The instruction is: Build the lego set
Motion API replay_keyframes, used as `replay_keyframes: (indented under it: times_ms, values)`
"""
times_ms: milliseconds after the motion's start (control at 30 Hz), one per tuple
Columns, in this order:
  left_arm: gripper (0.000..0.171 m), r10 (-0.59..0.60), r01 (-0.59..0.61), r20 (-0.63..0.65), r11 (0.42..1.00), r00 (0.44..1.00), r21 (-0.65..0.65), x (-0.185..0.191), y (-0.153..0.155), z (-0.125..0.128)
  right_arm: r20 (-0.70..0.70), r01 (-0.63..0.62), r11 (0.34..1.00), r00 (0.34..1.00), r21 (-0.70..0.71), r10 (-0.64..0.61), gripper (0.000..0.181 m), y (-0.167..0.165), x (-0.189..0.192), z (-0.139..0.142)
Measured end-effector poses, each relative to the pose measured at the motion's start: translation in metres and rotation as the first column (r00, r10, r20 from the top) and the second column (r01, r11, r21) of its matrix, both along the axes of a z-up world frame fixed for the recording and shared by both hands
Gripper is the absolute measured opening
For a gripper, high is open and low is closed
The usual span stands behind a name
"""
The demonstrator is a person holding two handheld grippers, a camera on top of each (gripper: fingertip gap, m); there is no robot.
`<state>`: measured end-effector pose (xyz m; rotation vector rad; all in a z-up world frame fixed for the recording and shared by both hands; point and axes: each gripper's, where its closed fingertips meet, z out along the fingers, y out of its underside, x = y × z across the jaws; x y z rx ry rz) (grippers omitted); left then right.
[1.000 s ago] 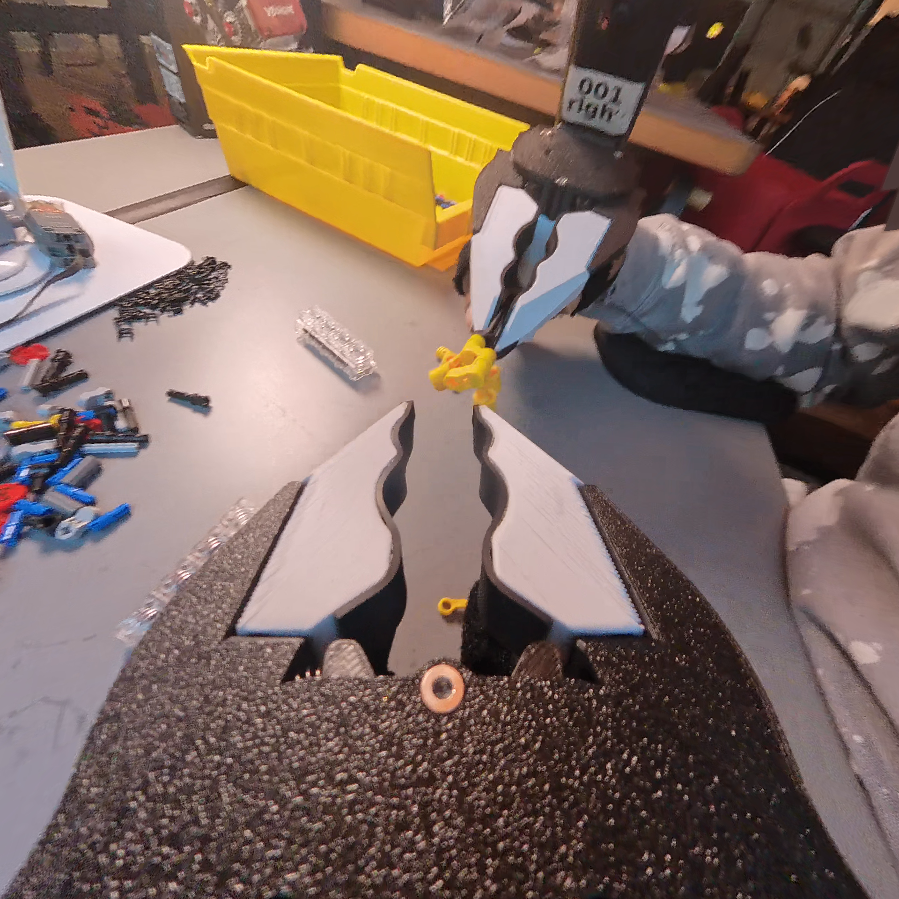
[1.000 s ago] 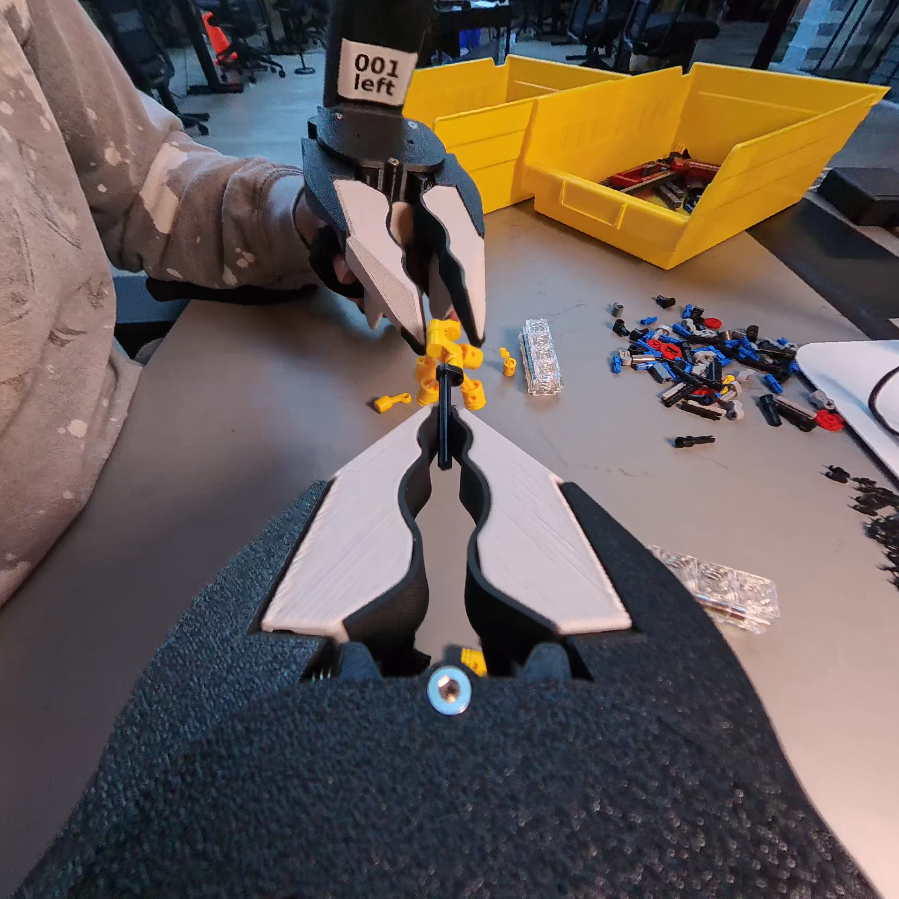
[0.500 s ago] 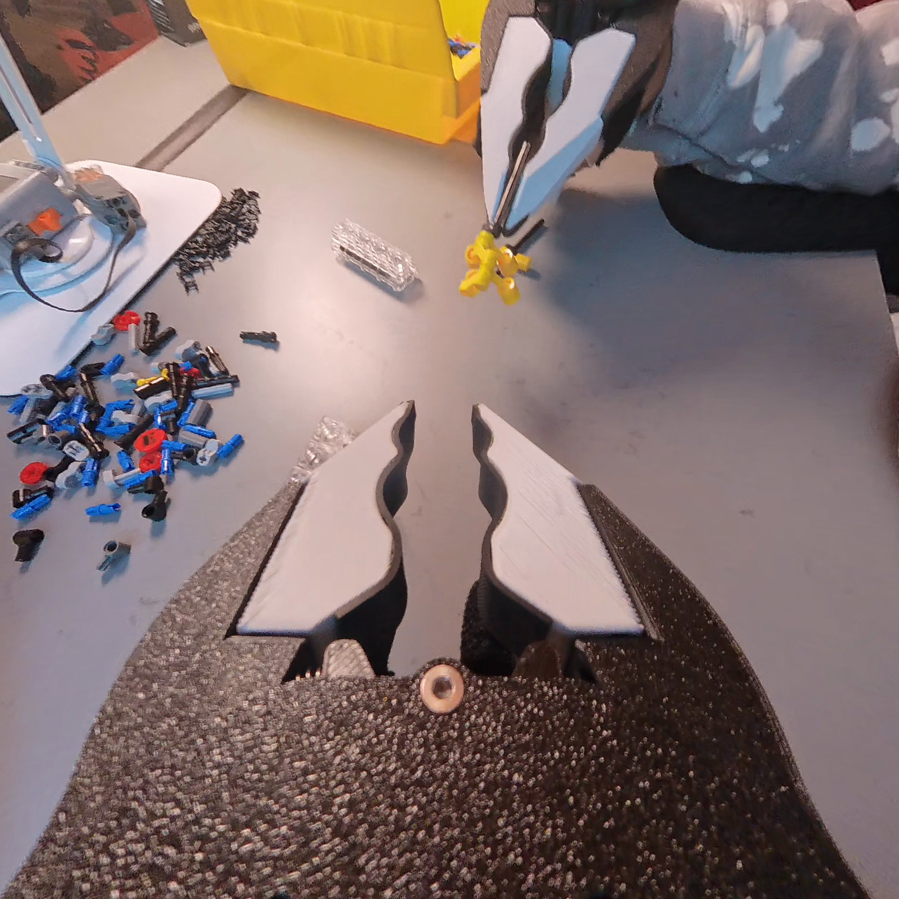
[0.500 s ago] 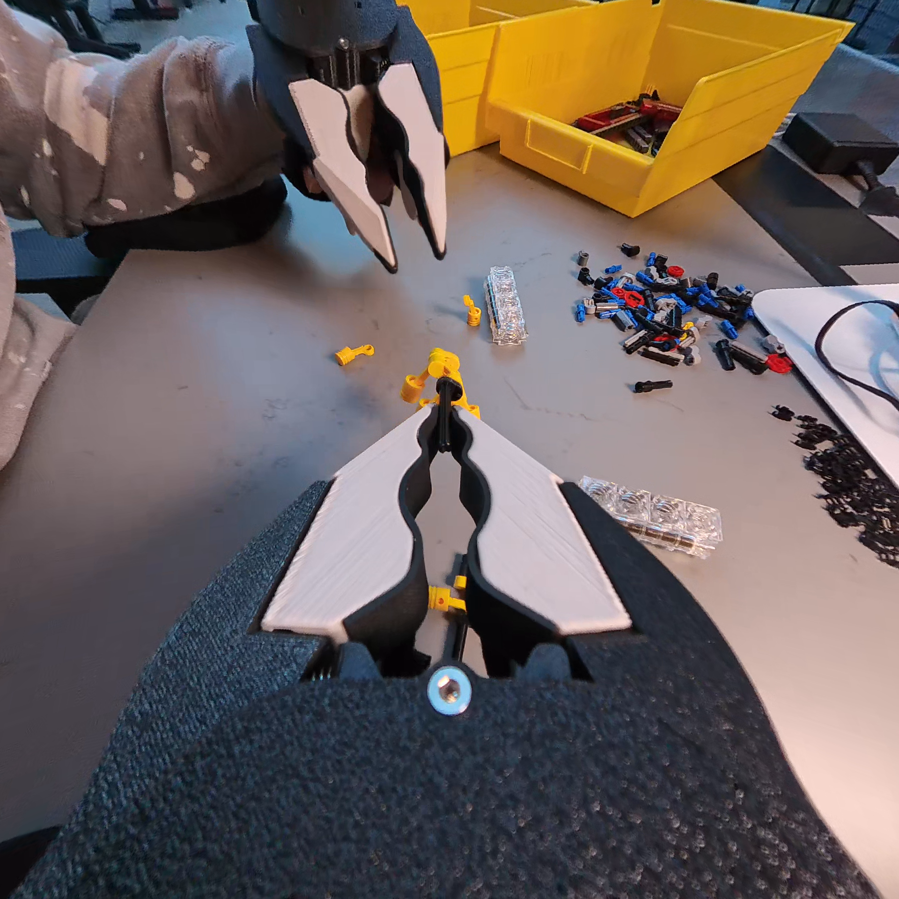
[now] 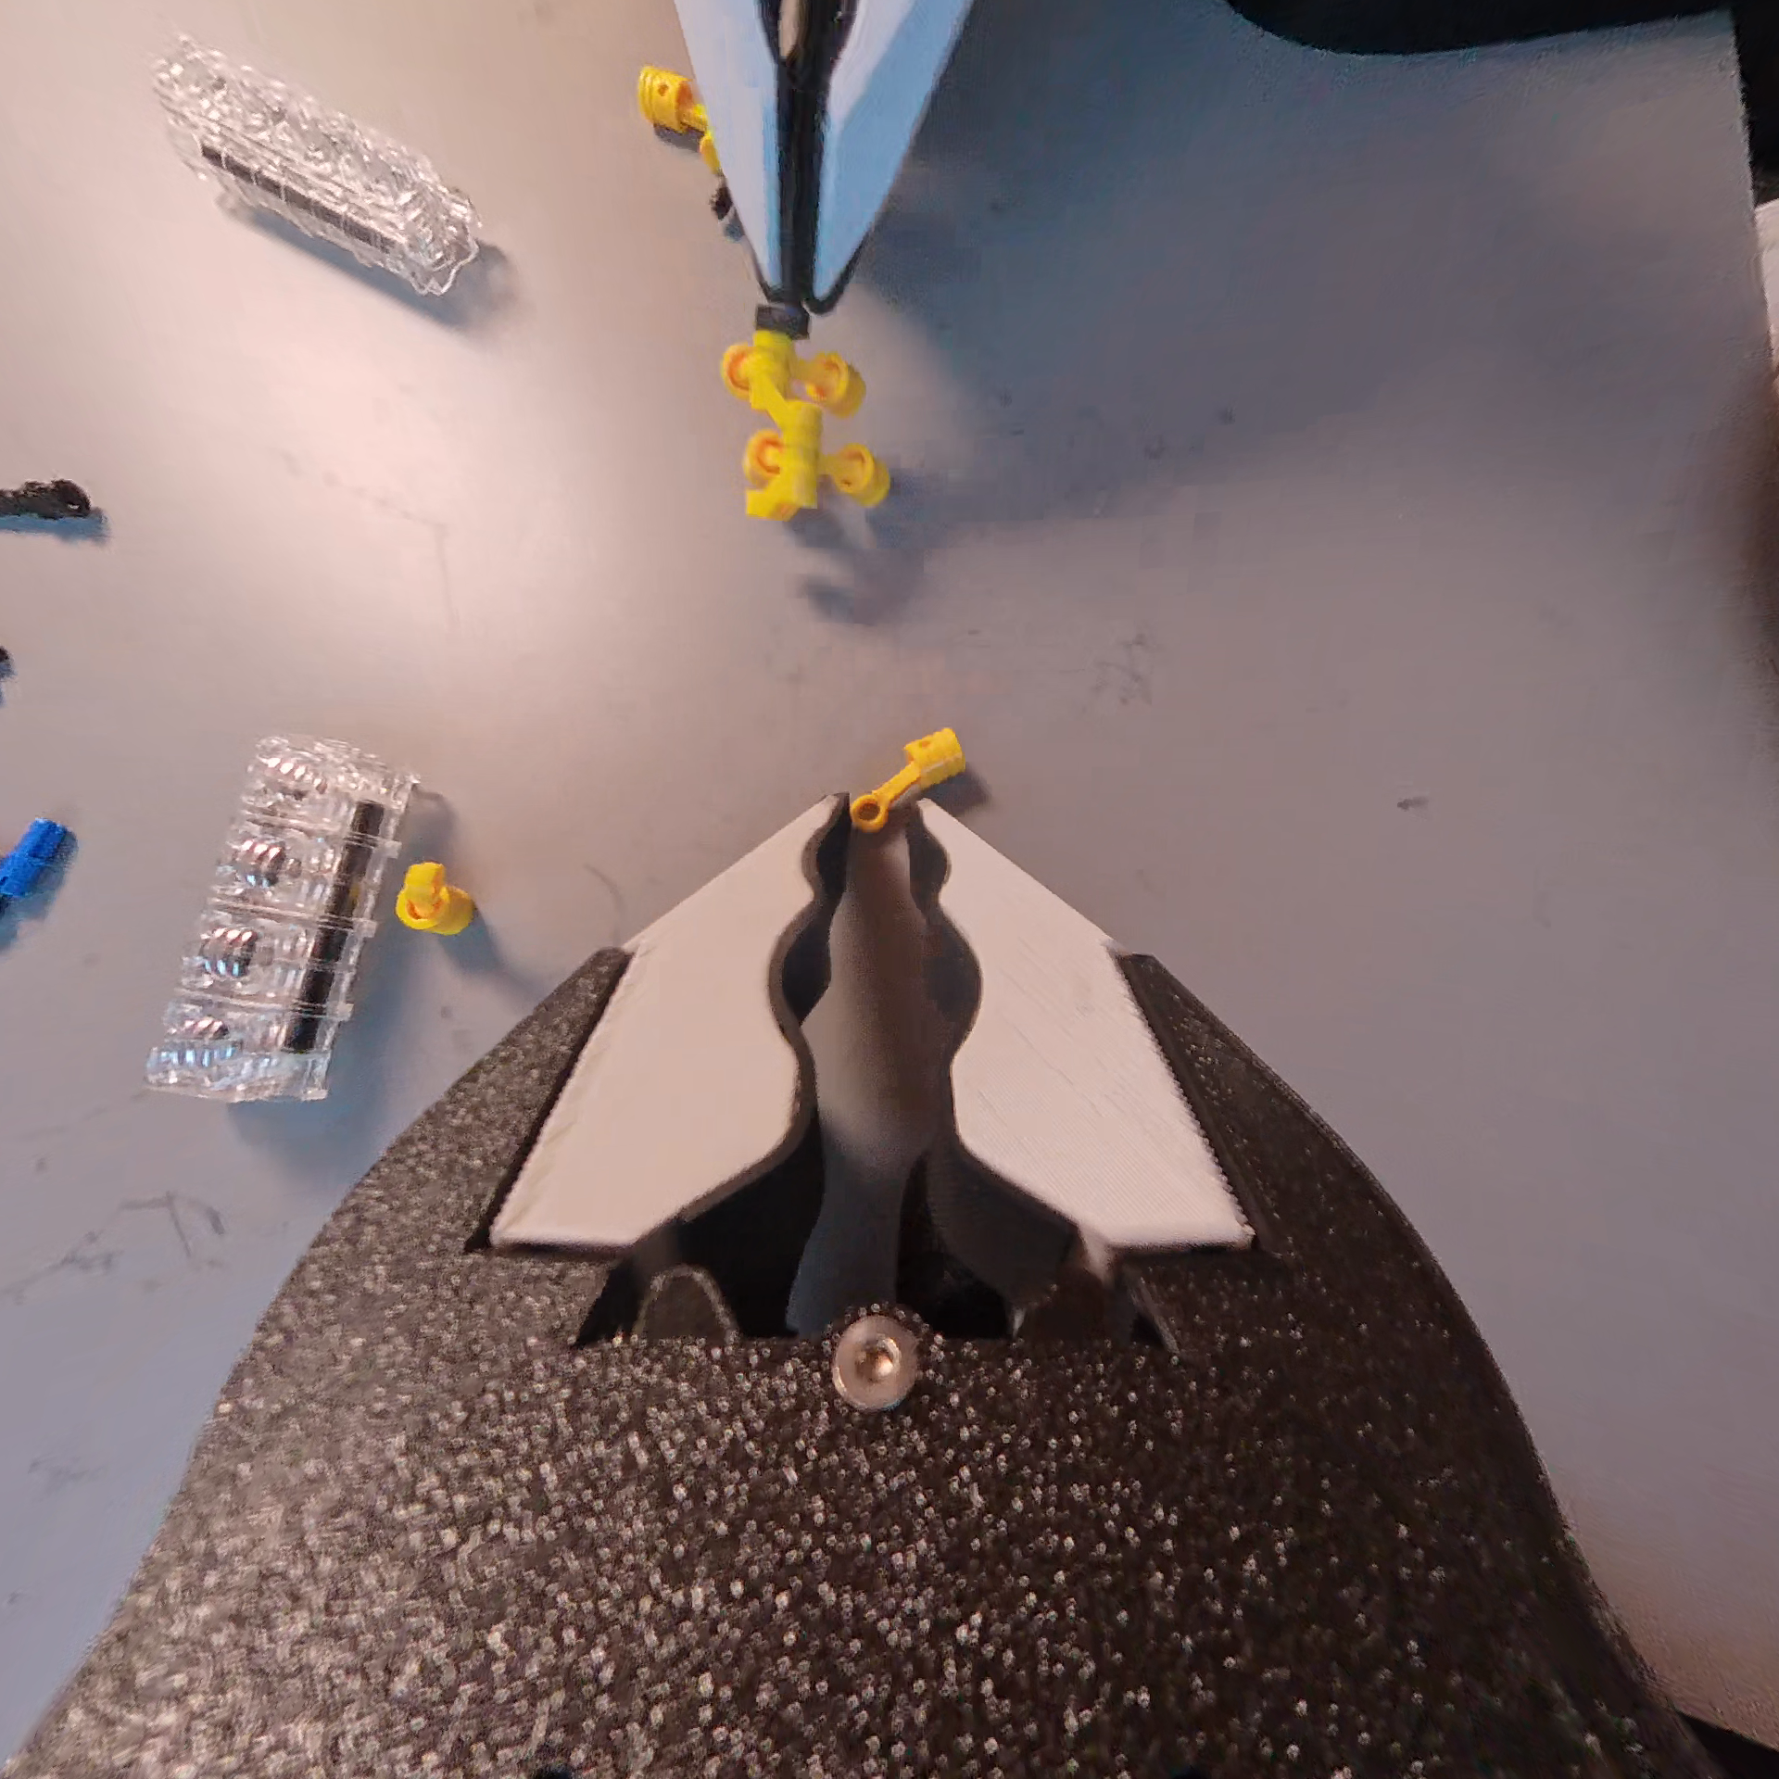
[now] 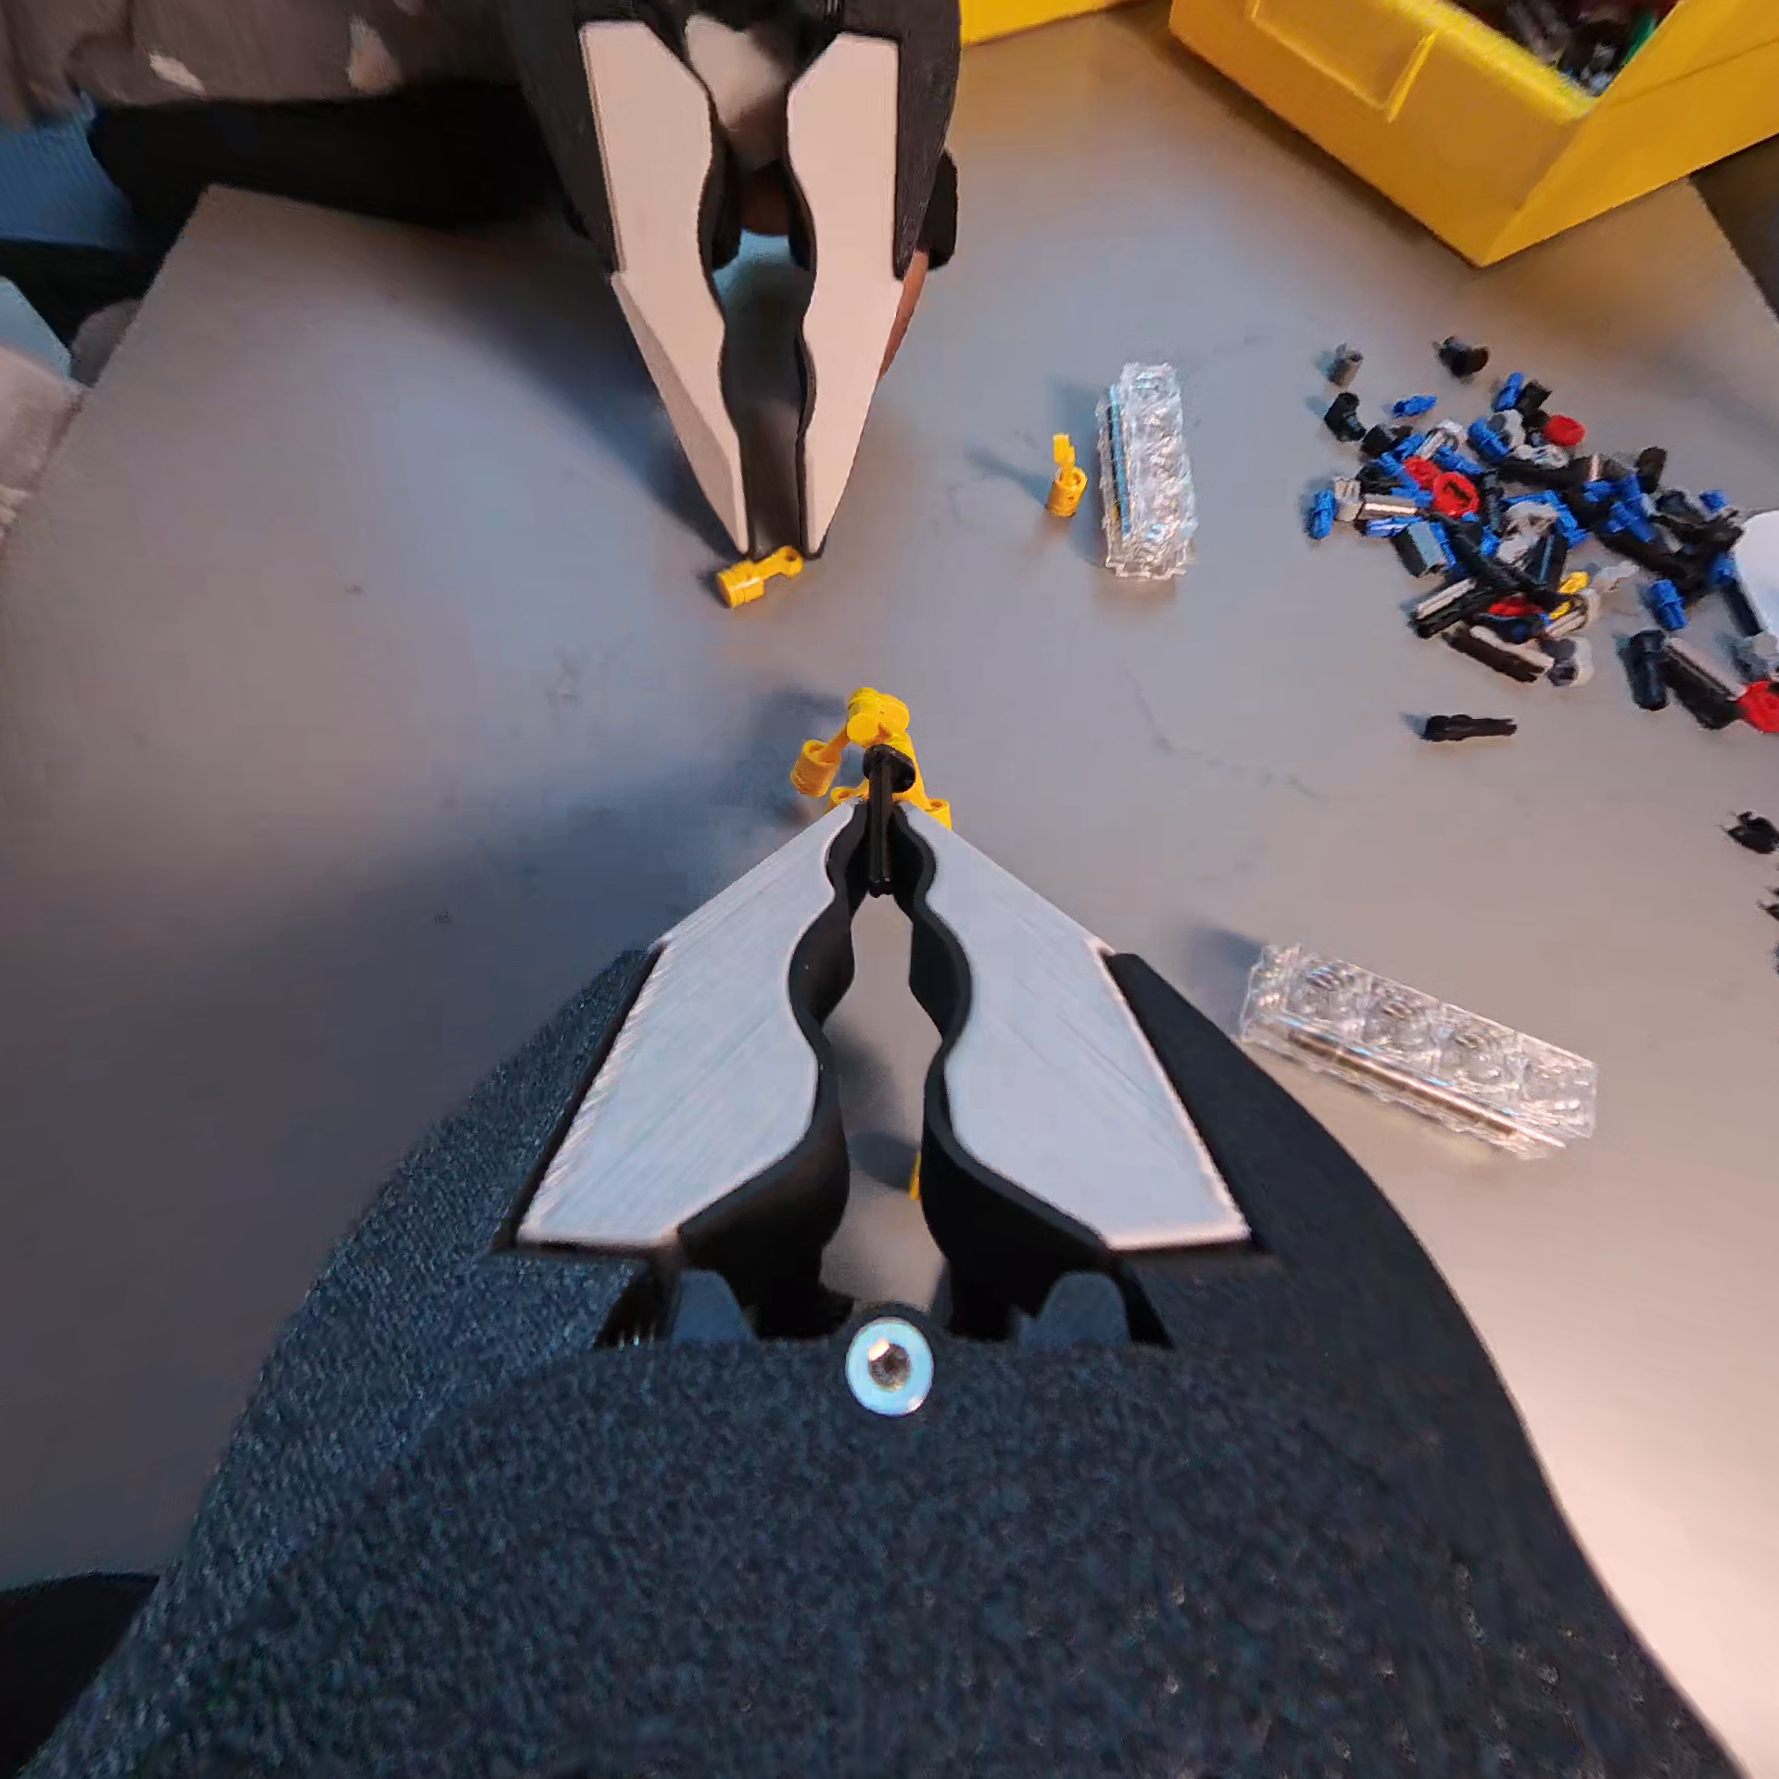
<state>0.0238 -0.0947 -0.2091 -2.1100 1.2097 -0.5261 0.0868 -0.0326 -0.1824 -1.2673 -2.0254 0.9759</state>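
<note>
On the grey tabletop (image 6: 385, 674), your left gripper (image 5: 884, 809) is nearly closed around a small yellow piston (image 5: 910, 775); your right gripper (image 6: 876, 828), clamped on a black axle (image 6: 878, 818), holds the yellow assembly (image 5: 799, 424) just above it

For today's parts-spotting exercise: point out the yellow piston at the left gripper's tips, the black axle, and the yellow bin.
yellow piston (image 5: 909, 778), left wrist view, on its rod.
black axle (image 6: 878, 836), right wrist view, on its shaft between the fingers.
yellow bin (image 6: 1444, 144), right wrist view, on its front wall.
</note>
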Motion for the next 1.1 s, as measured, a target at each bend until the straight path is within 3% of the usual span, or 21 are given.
replay_keyframes:
  times_ms: [233,600,967,1100]
  values:
    - [0.0,0.059,-0.058,-0.012,0.998,0.998,0.038,-0.007,0.013,-0.002,0.145,-0.008,0.988,0.989,0.153,-0.014,0.002,0.006,0.008,-0.028]
    - [0.006,0.077,-0.077,0.001,0.996,0.997,0.043,-0.01,0.017,-0.001,0.156,-0.006,0.986,0.988,0.169,-0.02,0.014,0.006,0.01,-0.027]
    - [0.007,0.082,-0.081,-0.018,0.995,0.996,0.059,-0.013,0.018,-0.001,0.112,0.032,0.987,0.992,0.16,-0.05,0.004,0.013,0.006,-0.018]
    - [0.007,0.082,-0.081,-0.014,0.995,0.997,0.061,-0.013,0.018,-0.001,0.088,0.096,0.977,0.99,0.192,-0.115,0.004,0.038,0.016,-0.007]
